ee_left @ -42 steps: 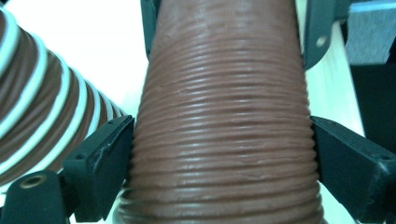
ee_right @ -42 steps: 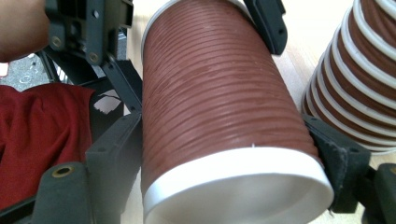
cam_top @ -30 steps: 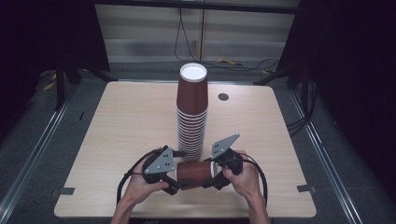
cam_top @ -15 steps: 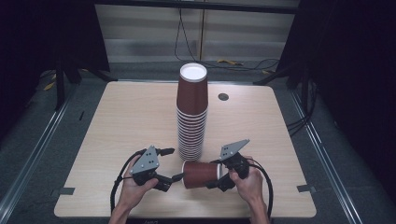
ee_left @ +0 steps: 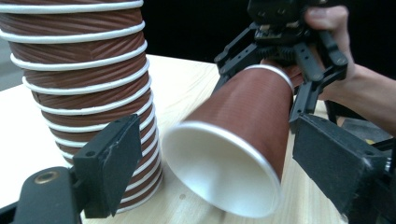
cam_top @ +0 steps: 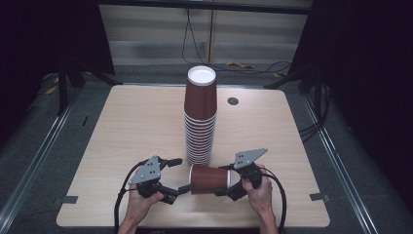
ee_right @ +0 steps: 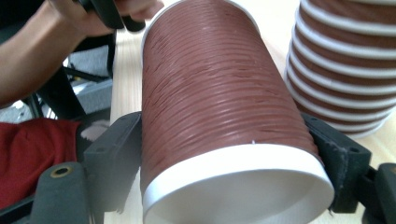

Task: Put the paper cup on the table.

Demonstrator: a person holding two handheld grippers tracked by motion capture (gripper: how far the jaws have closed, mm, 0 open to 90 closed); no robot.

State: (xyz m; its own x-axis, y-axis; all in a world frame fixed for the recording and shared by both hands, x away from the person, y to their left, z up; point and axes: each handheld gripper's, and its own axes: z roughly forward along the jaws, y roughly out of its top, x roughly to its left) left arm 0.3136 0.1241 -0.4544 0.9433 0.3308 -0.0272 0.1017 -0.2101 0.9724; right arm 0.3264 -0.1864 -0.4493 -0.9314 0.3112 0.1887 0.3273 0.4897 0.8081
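A tall stack of upside-down brown ribbed paper cups [cam_top: 200,117] stands mid-table. A single brown cup [cam_top: 209,179] lies level just in front of the stack. My right gripper [cam_top: 229,180] is shut on it near its closed white base. In the right gripper view the cup [ee_right: 210,93] sits between both black jaws, with the stack [ee_right: 345,60] to the right. My left gripper [cam_top: 178,174] faces the cup's open mouth [ee_left: 219,172] with its jaws spread and nothing pressed between them. The left gripper view has the stack [ee_left: 79,79] at the left and the right gripper [ee_left: 280,56] behind the cup.
The wooden table [cam_top: 122,126] has a small dark round hole [cam_top: 233,101] at the back right of the stack. Cables trail from both grippers toward the near edge. Dark curtains and floor rails surround the table.
The left gripper has drawn away to the left from the lying cup. The right gripper has shifted slightly right and toward the person, still holding the cup.
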